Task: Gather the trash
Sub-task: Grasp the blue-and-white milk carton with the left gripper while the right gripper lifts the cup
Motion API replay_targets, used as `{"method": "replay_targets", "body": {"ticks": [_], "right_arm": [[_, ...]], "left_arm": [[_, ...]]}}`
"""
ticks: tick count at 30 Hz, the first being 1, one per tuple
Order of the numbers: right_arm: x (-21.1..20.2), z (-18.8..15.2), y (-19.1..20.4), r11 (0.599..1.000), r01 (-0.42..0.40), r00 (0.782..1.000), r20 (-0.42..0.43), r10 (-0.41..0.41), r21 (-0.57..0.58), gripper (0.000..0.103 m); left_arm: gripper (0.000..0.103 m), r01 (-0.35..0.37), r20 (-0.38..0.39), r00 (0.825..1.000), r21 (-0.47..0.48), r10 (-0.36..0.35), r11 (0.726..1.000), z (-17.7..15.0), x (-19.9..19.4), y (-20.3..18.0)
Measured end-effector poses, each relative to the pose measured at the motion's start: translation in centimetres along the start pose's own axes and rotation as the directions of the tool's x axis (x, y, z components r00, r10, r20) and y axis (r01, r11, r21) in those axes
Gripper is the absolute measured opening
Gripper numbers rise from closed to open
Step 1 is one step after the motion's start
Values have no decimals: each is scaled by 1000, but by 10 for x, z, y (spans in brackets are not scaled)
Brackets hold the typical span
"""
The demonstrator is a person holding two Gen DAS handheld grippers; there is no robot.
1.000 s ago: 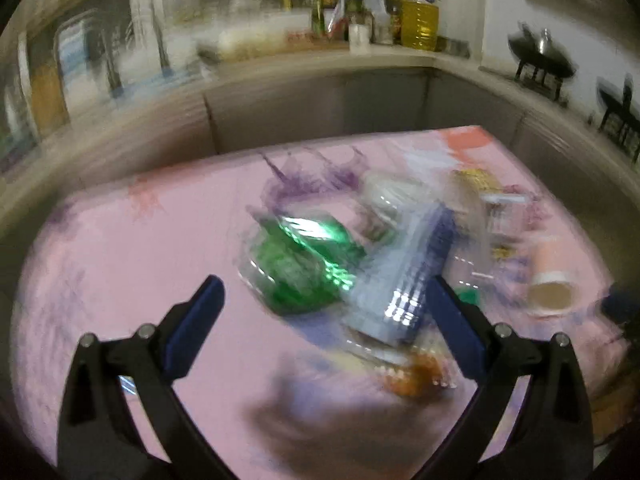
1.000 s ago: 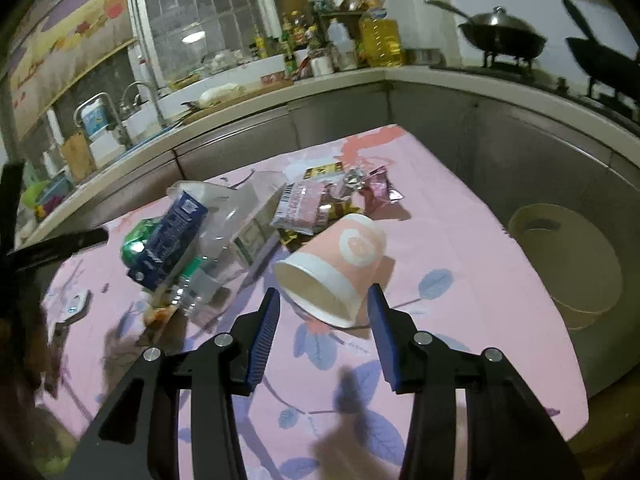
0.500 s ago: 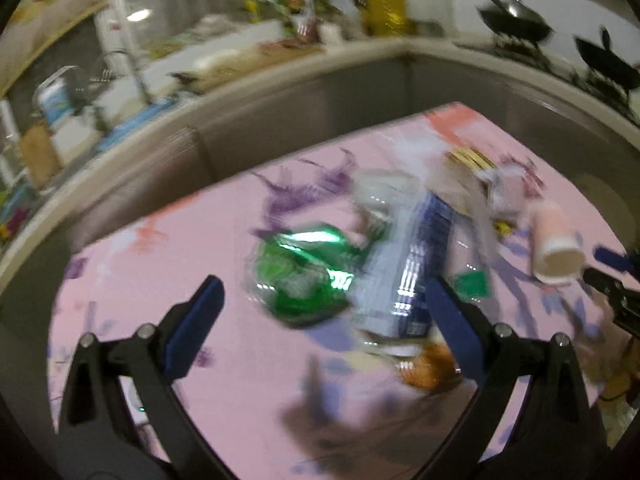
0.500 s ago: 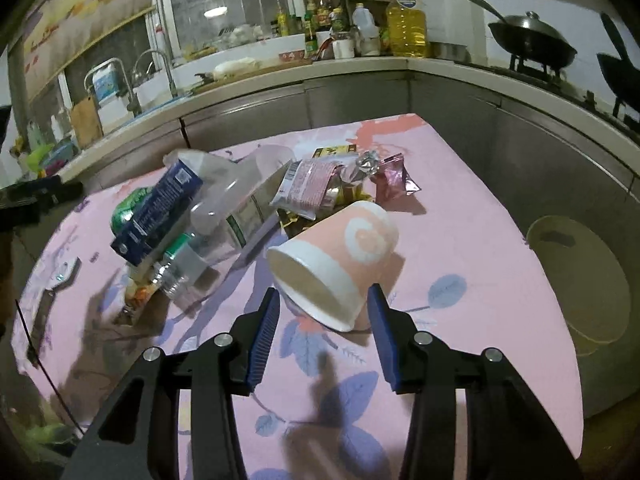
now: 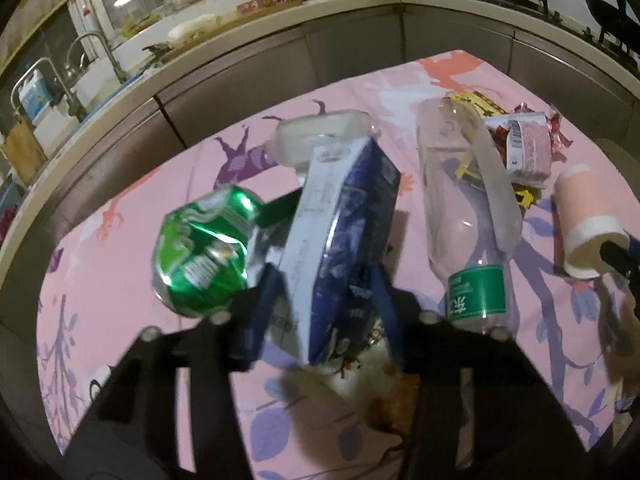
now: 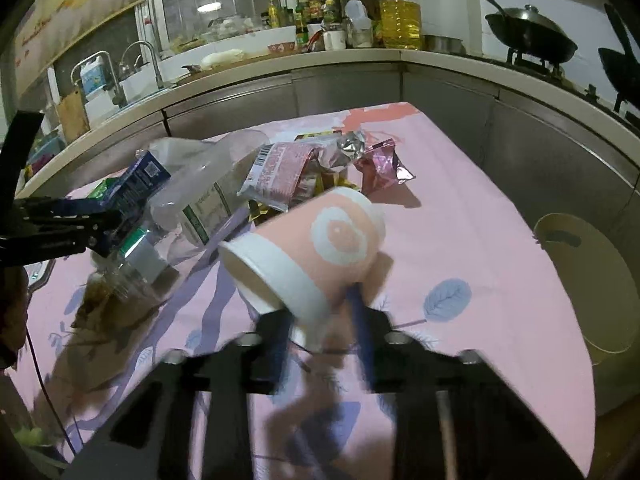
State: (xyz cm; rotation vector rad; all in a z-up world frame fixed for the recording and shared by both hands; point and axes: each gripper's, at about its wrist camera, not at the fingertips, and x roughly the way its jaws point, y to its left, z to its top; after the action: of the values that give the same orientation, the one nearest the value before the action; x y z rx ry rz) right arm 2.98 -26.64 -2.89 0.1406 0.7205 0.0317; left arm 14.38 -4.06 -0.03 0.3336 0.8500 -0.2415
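A blue-and-white carton leans on the trash pile, and my left gripper is closing on its lower end, both pads against its sides. Beside it lie a crushed green can and a clear plastic bottle. A pink paper cup lies on its side with its mouth toward me. My right gripper is closing on the cup's rim, which sits between the pads. From the right wrist the carton shows at the left, with the left gripper's fingers on it.
Snack wrappers and a pink foil packet lie behind the cup on the pink flowered cloth. A brownish food scrap lies under the left gripper. A round beige bin stands off the table's right edge. Kitchen counters ring the table.
Both grippers came down onto the pile. The left jaws went from wide open to closed around the carton. The right jaws narrowed onto the cup's rim.
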Motion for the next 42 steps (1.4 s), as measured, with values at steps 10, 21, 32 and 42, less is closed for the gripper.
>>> {"method": "replay_targets", "body": {"ticks": [10,21,32,42], "right_arm": [[-32,-1,-30,990,-90,991,106,79,104,1],[-42,-4,-44,982,-125,986,129,107,144,1],[-43,-4,-49,977,-123,987,126,102,174,1],[-48,-2,-53,964,-164,976,179,128,208,1]], "left_arm": [[4,96,55,994,-83,-92,992,3,-36,-2],[65,14,-11,1000,-31,-14,999,6,-11,-19],[61,49,-44,998,-14,-49,999,5,16,-14],[52,64,124,991,-112,-50,992,-5,-50,-3]]}}
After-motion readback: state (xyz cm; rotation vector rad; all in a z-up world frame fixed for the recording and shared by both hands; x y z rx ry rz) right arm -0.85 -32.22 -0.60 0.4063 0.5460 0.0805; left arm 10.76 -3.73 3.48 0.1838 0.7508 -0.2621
